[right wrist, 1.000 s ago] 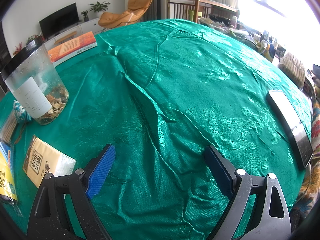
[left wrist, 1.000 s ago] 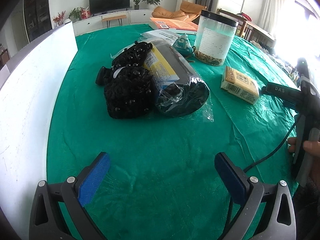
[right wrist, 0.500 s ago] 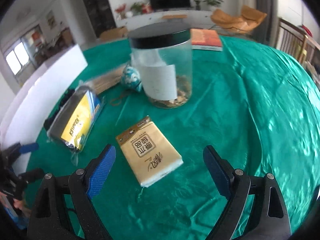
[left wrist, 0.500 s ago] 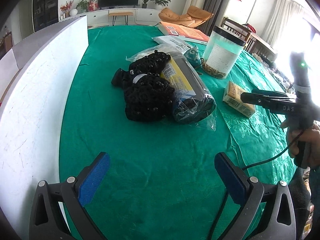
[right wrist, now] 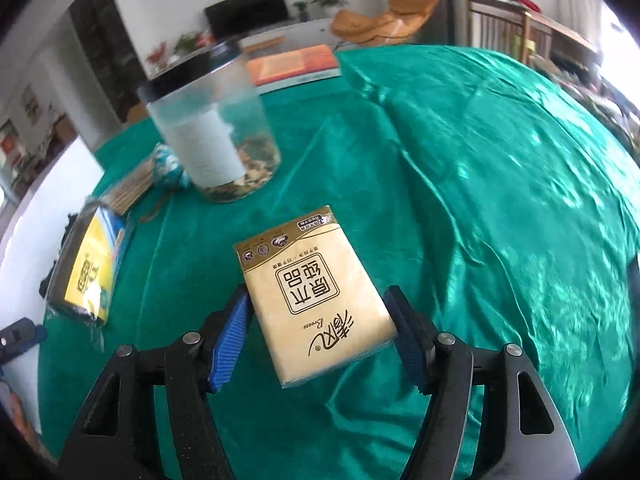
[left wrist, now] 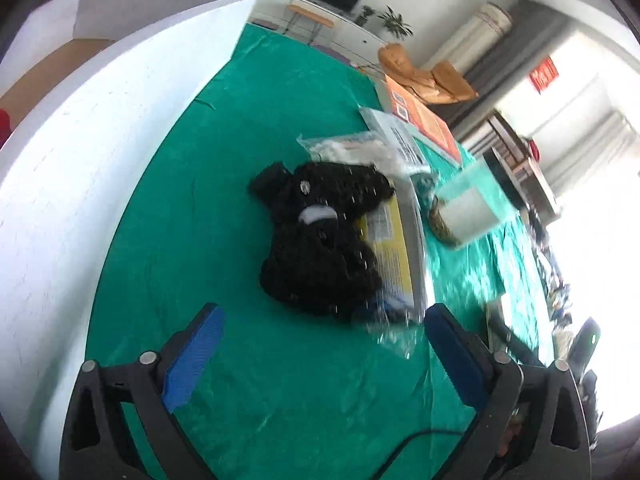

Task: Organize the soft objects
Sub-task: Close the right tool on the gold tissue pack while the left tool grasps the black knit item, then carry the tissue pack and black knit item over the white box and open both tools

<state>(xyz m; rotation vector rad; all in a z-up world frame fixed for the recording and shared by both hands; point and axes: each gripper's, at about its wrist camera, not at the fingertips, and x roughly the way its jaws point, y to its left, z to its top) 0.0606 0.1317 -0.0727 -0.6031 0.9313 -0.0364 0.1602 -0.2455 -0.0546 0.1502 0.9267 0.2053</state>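
A tan tissue pack (right wrist: 316, 300) lies flat on the green tablecloth (right wrist: 480, 200). My right gripper (right wrist: 316, 332) straddles it with its jaws closing, and the blue pads (right wrist: 230, 332) meet the pack's two long sides. In the left wrist view a black knitted soft item (left wrist: 320, 248) lies against a plastic-wrapped package with a yellow label (left wrist: 394, 248). My left gripper (left wrist: 320, 360) hovers just short of the black item. Its jaws are closing a little, still wide apart, with only cloth between them.
A clear jar with a black lid (right wrist: 216, 136) stands beyond the tissue pack, with a small blue-white pouch (right wrist: 168, 164) and an orange book (right wrist: 296, 64) near it. A tall white board (left wrist: 80, 160) walls the table's left side. Clear bags (left wrist: 352, 148) lie behind the black item.
The right gripper swung from bare cloth to the tissue pack, moved over it and narrowed onto its sides. The left gripper rolled and came closer to the black item, its jaws slightly narrower.
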